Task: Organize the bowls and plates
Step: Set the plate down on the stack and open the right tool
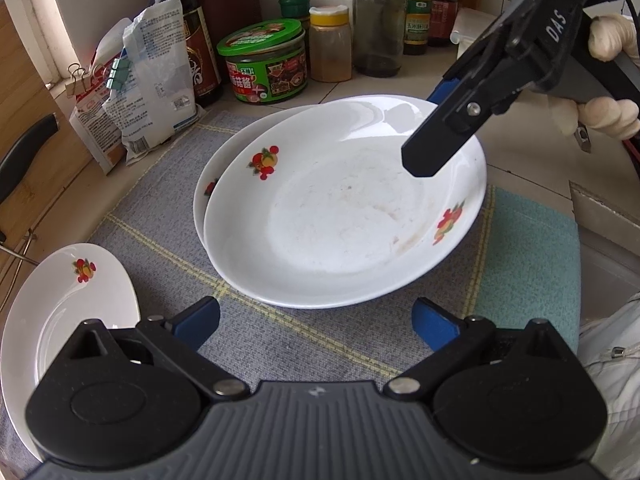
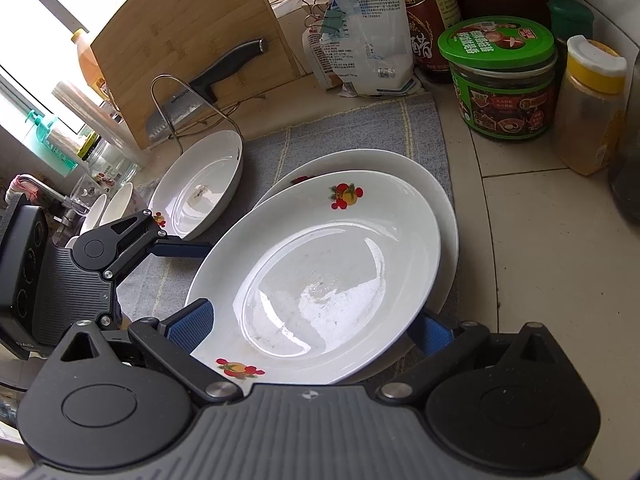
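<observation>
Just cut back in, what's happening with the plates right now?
Two plates sit stacked on the mat. The right gripper is open, its fingers straddling the near rim of the top plate, which lies off-centre on the bottom plate. The left gripper is open and holds nothing, just short of the stack. A third plate lies apart at the left, and bowls wait beyond it.

Home kitchen counter. Ahead of the left gripper (image 1: 316, 322): green-lidded sauce jar (image 1: 264, 62), dark soy sauce bottle (image 1: 188, 36), yellow-capped spice jar (image 1: 330, 44). Left of the right gripper (image 2: 310, 328): cleaver (image 2: 200, 92) against bamboo cutting board (image 2: 188, 40), faucet (image 2: 36, 186).
</observation>
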Demonstrator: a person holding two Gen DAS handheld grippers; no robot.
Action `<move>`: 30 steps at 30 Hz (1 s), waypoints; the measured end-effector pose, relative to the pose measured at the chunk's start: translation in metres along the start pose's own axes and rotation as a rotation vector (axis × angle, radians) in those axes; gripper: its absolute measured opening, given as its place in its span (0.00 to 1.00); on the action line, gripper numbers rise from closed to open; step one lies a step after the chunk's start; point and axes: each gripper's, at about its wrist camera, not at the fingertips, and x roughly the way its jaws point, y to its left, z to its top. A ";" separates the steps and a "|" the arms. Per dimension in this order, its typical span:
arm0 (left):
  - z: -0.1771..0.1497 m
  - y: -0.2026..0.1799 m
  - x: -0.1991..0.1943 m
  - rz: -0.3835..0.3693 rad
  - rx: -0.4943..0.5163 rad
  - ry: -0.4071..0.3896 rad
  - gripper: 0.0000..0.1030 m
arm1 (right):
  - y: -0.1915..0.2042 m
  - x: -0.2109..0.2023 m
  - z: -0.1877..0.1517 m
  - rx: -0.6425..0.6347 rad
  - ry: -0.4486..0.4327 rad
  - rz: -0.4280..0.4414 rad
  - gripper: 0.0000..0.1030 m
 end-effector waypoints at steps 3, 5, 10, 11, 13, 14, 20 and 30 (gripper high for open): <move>0.001 0.000 -0.001 -0.003 -0.008 -0.009 0.98 | 0.002 -0.001 -0.001 -0.003 0.003 -0.011 1.00; 0.002 0.001 -0.001 -0.003 -0.014 -0.012 0.98 | 0.004 -0.001 -0.002 -0.005 0.007 -0.025 1.00; 0.003 0.003 0.000 -0.010 -0.035 -0.026 0.98 | 0.008 -0.002 -0.004 -0.015 0.012 -0.049 1.00; 0.004 0.004 -0.001 -0.011 -0.037 -0.029 0.98 | 0.009 -0.002 -0.004 -0.013 0.015 -0.056 1.00; 0.005 0.004 -0.001 -0.009 -0.041 -0.036 0.98 | 0.011 -0.002 -0.006 -0.018 0.018 -0.068 1.00; 0.005 0.004 -0.001 -0.010 -0.043 -0.039 0.98 | 0.012 -0.002 -0.006 -0.019 0.020 -0.074 1.00; 0.006 0.005 0.000 -0.007 -0.050 -0.047 0.98 | 0.017 -0.001 -0.008 -0.018 0.030 -0.105 1.00; 0.004 0.006 -0.005 0.002 -0.055 -0.055 0.98 | 0.023 0.002 -0.011 -0.038 0.051 -0.140 1.00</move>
